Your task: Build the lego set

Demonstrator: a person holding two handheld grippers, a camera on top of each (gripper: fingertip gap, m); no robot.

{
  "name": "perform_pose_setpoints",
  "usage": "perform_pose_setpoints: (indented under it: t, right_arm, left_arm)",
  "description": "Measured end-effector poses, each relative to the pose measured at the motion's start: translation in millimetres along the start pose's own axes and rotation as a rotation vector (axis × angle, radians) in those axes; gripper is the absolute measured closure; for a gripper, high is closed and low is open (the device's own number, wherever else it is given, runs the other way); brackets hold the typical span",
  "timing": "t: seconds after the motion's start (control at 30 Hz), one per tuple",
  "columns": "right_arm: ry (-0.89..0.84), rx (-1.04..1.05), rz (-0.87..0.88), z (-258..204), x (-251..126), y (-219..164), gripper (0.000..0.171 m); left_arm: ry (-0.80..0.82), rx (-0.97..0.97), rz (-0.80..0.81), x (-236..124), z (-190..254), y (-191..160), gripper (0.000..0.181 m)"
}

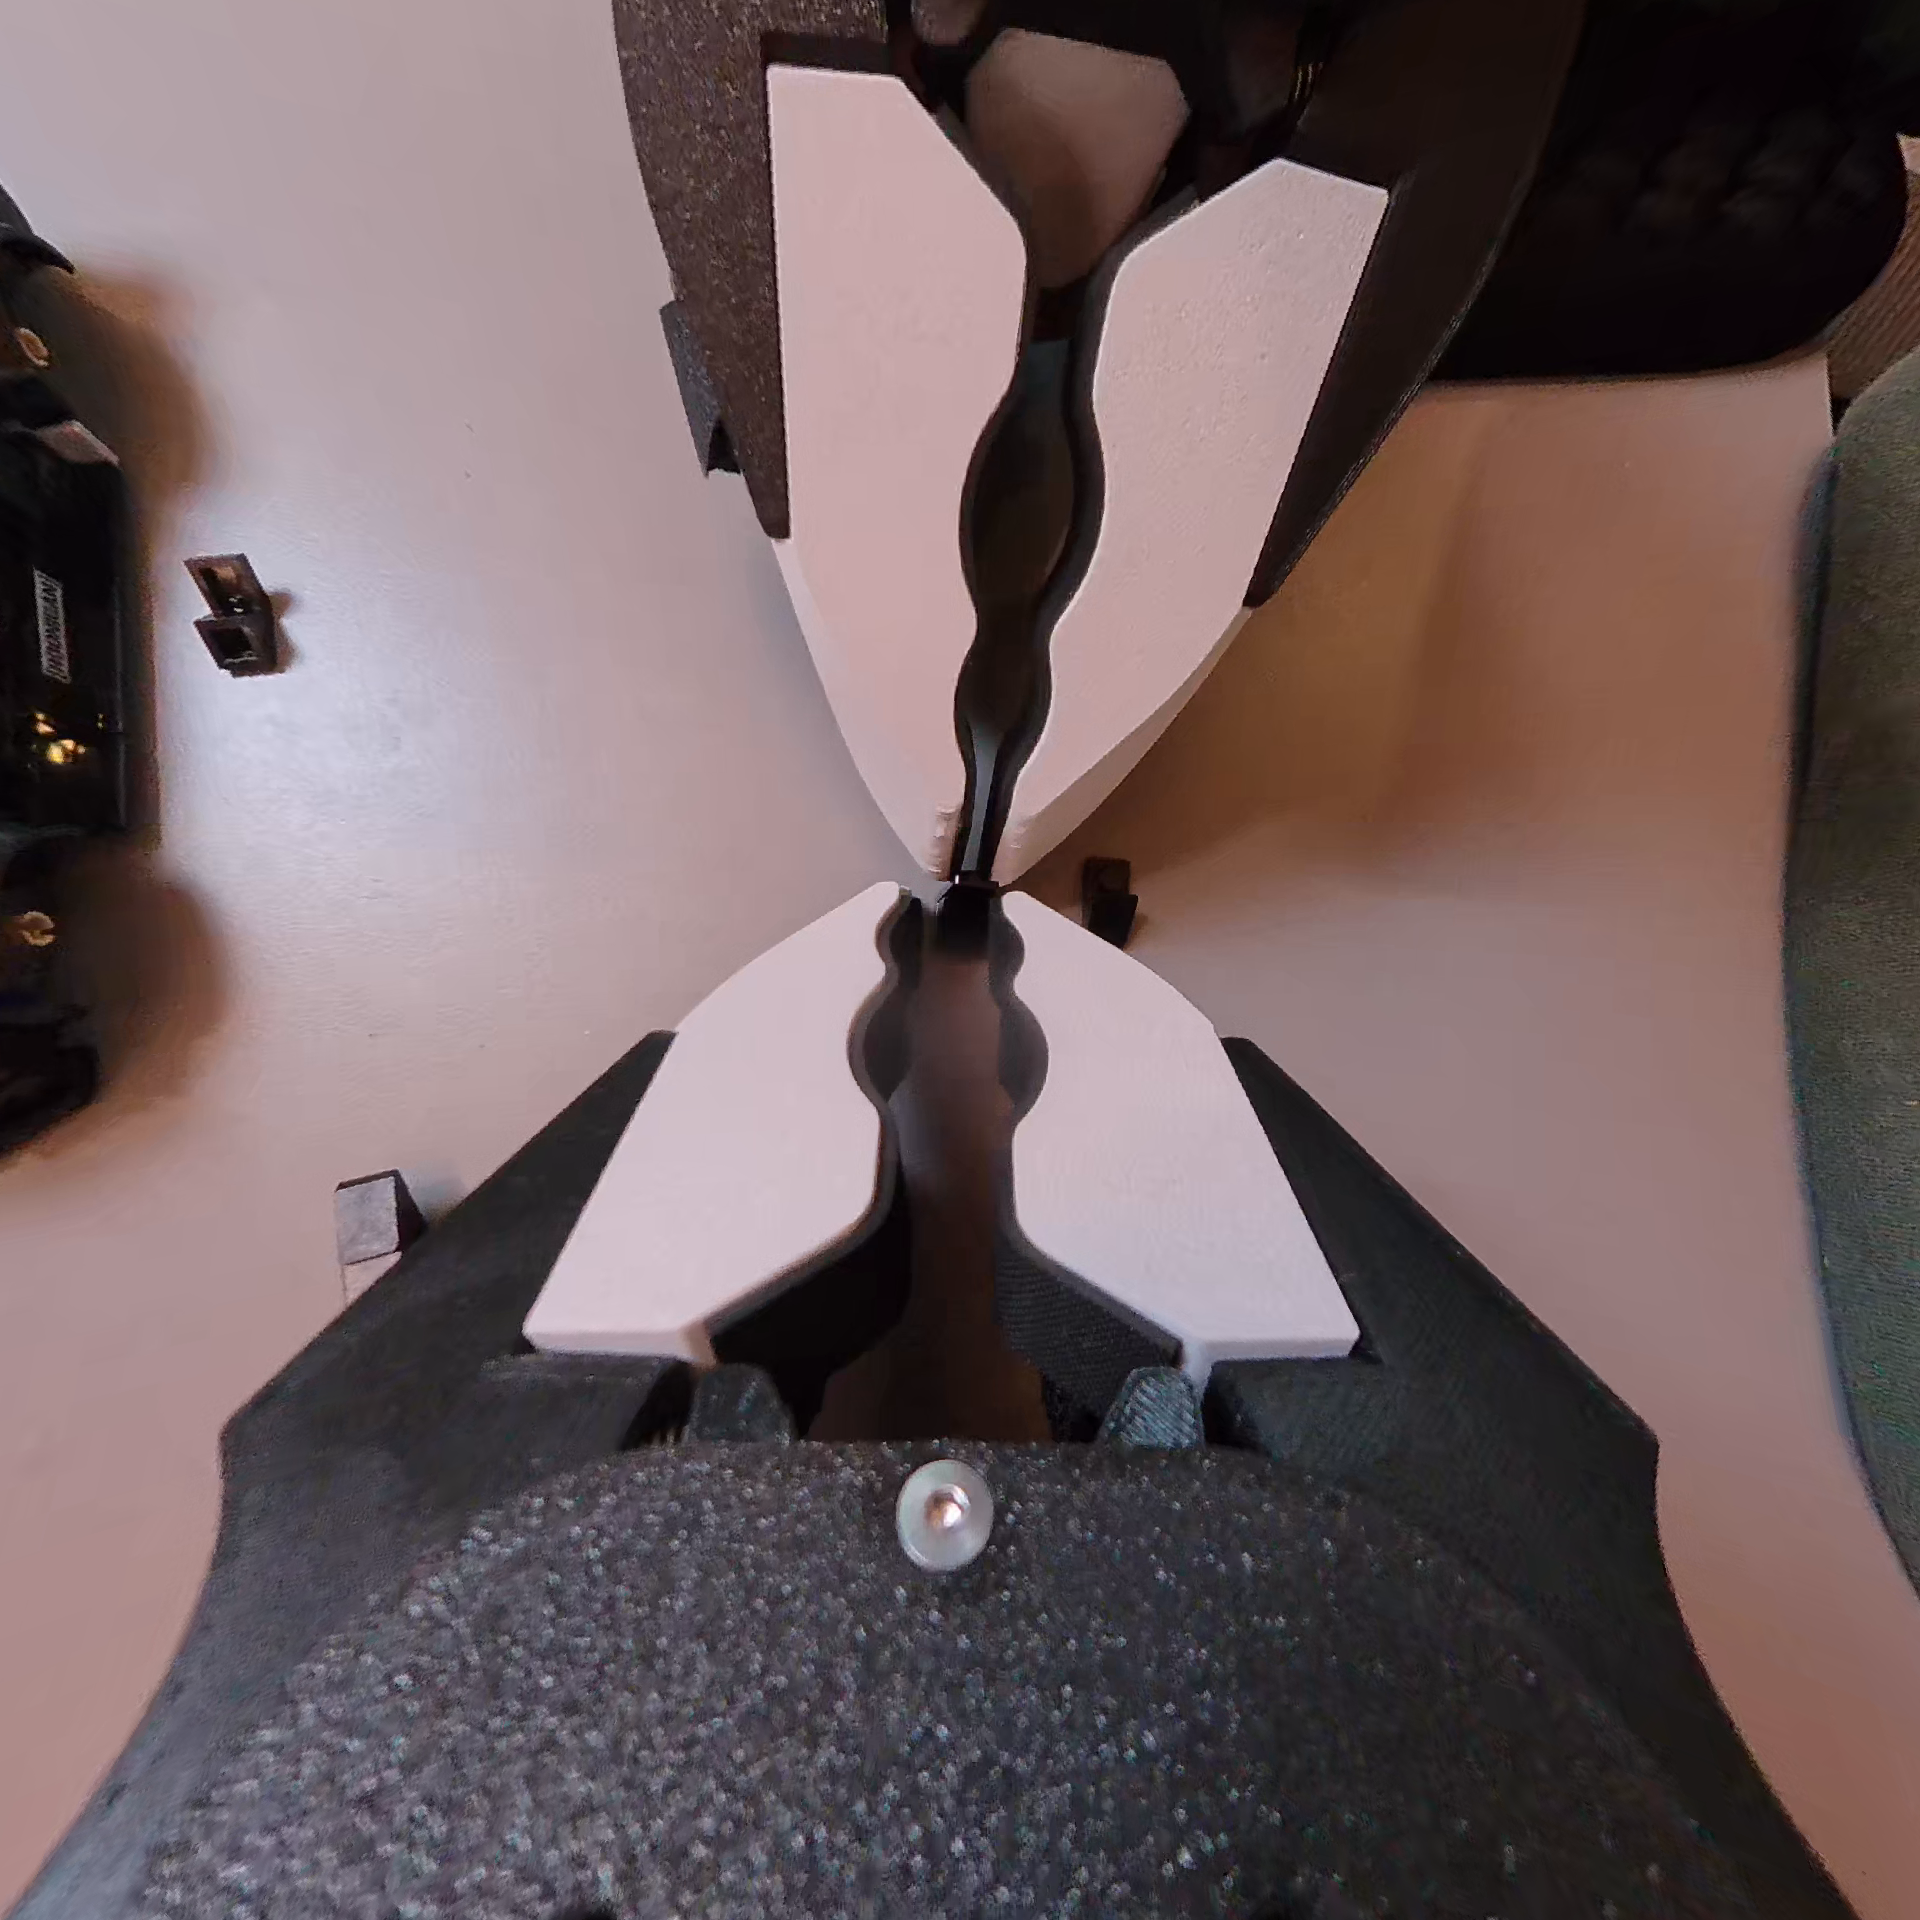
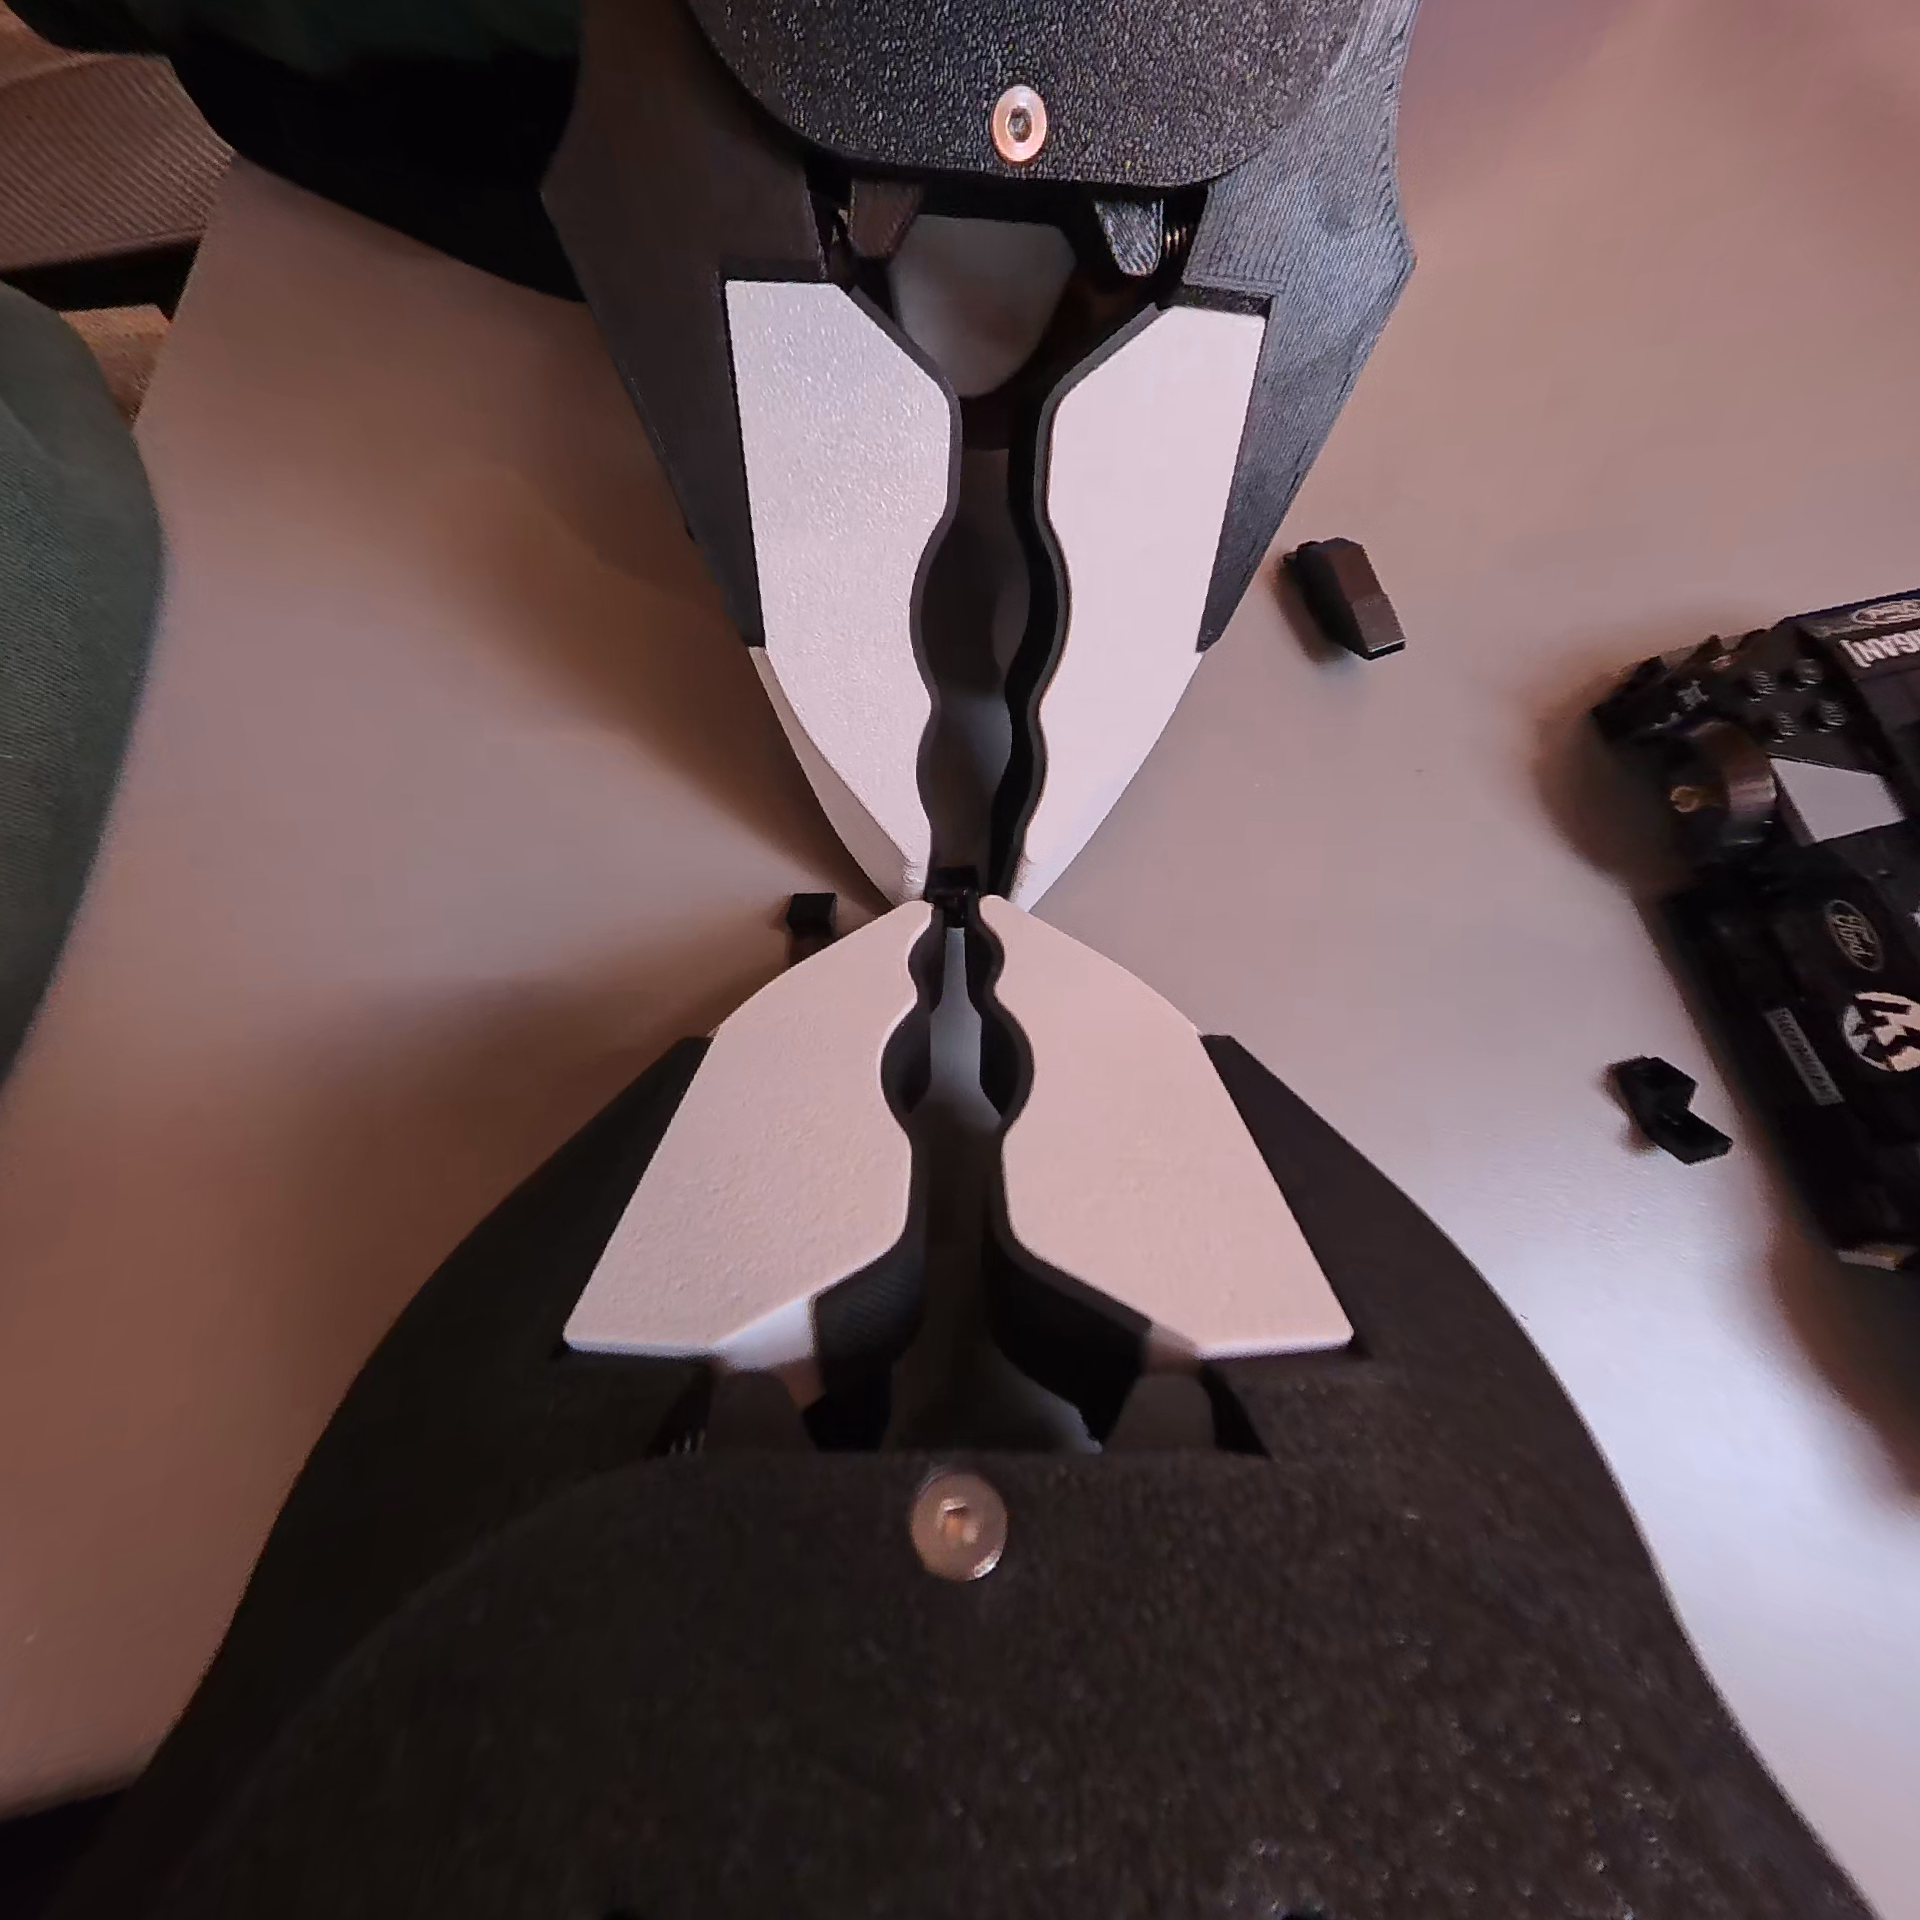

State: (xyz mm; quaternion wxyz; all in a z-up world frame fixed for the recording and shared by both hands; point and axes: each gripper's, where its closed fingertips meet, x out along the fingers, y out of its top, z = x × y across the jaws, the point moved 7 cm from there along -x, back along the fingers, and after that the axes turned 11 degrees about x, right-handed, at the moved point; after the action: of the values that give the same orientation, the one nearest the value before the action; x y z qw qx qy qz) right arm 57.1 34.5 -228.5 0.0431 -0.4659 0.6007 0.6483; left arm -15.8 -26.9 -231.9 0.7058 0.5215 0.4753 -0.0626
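Left wrist view: small black lego piece [image 1: 961,914] pinched right at the tips of the left tongs [image 1: 954,902], tip to tip with the right tongs [image 1: 977,847] coming in from the far side. Both pairs nearly closed, white fingers [image 1: 748,1164] converging on that one dark bit, raised over the pale desk [image 1: 468,883]. Hard to tell whether one piece or two pressed together, too small and dark. Just right of the meeting tips, another small black piece [image 1: 1107,896] on the desk. Left of the tongs and well apart, a black bracket piece [image 1: 234,613], and nearer the camera beside the left finger's dark housing, a grey block [image 1: 366,1218]. Far left at the frame edge, the partly built black lego car [image 1: 62,727], blurred. Far right, a green cushion [image 1: 1860,935].

Right wrist view, same meeting seen from the opposite end: right tongs [image 2: 954,914] clenched on the small black piece [image 2: 956,891], left tongs [image 2: 961,868] facing them and gripping it too. Just left of the tips, a small black piece [image 2: 810,916] on the desk [image 2: 468,831]. Right of the far tongs, a dark sloped piece [image 2: 1345,608]; farther right the black car [image 2: 1797,935] with white stickers, and a black bracket [image 2: 1668,1120] beside it.
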Motion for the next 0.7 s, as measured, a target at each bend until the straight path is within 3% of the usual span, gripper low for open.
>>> perform_pose_setpoints:
  t: [0.3, 0.43, 0.7]
  right_arm:
    - [-0.008, 0.024, 0.018, 3.4, -3.7, -1.8, 0.168]
    - [0.007, 0.071, 0.069, 7.5, -10.4, -1.8, 0.168]
    - [0.329, 0.497, 0.326, 21.6, -41.7, 13.4, 0.168]
  left_arm:
    - [0.047, -0.024, 0.054, -9.7, -3.3, -4.9, 0.151]
    - [0.133, 0.029, 0.121, -23.1, -2.3, -1.0, 0.153]
    - [0.275, 0.263, 0.253, -40.7, 13.9, 18.5, 0.155]
